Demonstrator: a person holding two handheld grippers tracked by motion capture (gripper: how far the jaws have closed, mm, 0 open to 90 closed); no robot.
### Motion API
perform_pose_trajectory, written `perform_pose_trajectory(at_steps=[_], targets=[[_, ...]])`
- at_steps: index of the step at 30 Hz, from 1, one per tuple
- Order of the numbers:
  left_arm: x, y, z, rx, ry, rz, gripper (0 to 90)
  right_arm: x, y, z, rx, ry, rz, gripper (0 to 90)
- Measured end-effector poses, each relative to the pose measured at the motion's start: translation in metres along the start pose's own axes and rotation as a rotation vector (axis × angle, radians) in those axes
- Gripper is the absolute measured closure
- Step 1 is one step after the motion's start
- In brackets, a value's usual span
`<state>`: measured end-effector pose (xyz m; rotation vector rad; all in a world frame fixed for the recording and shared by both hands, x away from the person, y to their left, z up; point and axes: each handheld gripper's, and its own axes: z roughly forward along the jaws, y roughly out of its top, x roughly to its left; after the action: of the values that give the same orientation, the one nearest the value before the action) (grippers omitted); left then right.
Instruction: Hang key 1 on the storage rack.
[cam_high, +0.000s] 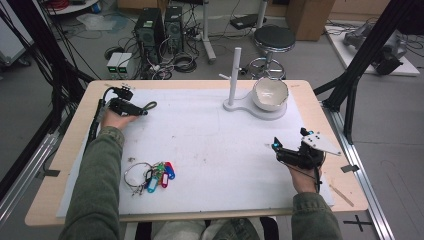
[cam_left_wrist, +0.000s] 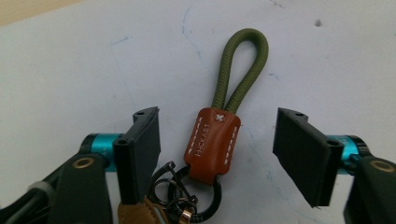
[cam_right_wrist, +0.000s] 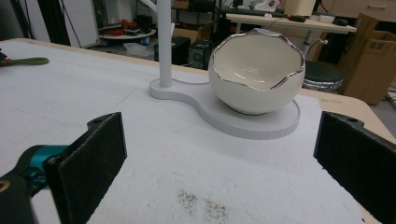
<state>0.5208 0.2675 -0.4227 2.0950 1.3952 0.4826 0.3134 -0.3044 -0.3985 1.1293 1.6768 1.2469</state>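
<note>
Now left tool spread around keychain, untouched; right tool spread, open mat ahead.

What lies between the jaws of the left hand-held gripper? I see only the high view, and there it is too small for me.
Observer: A keychain with a brown leather tab and a green cord loop. It lies between the open jaws of the left hand-held gripper, touching neither pad as far as I can tell.
Operator: Is anything attached below the tab?
Observer: Yes, a dark ring with smaller rings hooked to it.
Operator: And the right one, is it open?
Observer: The right hand-held gripper is wide open, with nothing between its jaws. It faces the bowl.
Operator: Is the bowl empty?
Observer: No contents are visible; its floor is hidden by the rim.
</note>
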Motion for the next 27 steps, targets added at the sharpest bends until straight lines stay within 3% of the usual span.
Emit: perform_pose_trajectory(at_steps=[4,9,14,17,21,24,27], targets=[[-0.002,-0.001,0.001,0.003,0.002,0.031,48.1,-0.001,0.0,0.0,0.0,-0.001,0.002,1.4],[-0.004,-0.001,0.004,0.017,0.021,0.026,58.9,-0.002,0.0,0.0,0.0,-0.003,0.004,1.4],[0.0,-0.002,0.005,0.019,-0.001,0.011,68.6,-0.002,0.0,-0.001,-0.001,-0.006,-0.002,1.4],[0.003,-0.002,0.003,0.015,-0.016,-0.01,72.1,-0.002,0.0,0.0,0.004,-0.006,0.0,1.4],[0.001,-0.001,0.0,0.014,-0.002,0.011,75.5,-0.002,0.0,0.0,0.004,-0.006,-0.002,1.5],[0.002,-0.001,-0.002,0.021,-0.004,0.003,75.9,-0.002,-0.001,0.0,0.006,-0.006,-0.002,1.4],[0.002,-0.003,-0.007,0.013,-0.007,-0.033,75.8,-0.002,0.0,0.0,0.005,-0.006,-0.003,1.4]])
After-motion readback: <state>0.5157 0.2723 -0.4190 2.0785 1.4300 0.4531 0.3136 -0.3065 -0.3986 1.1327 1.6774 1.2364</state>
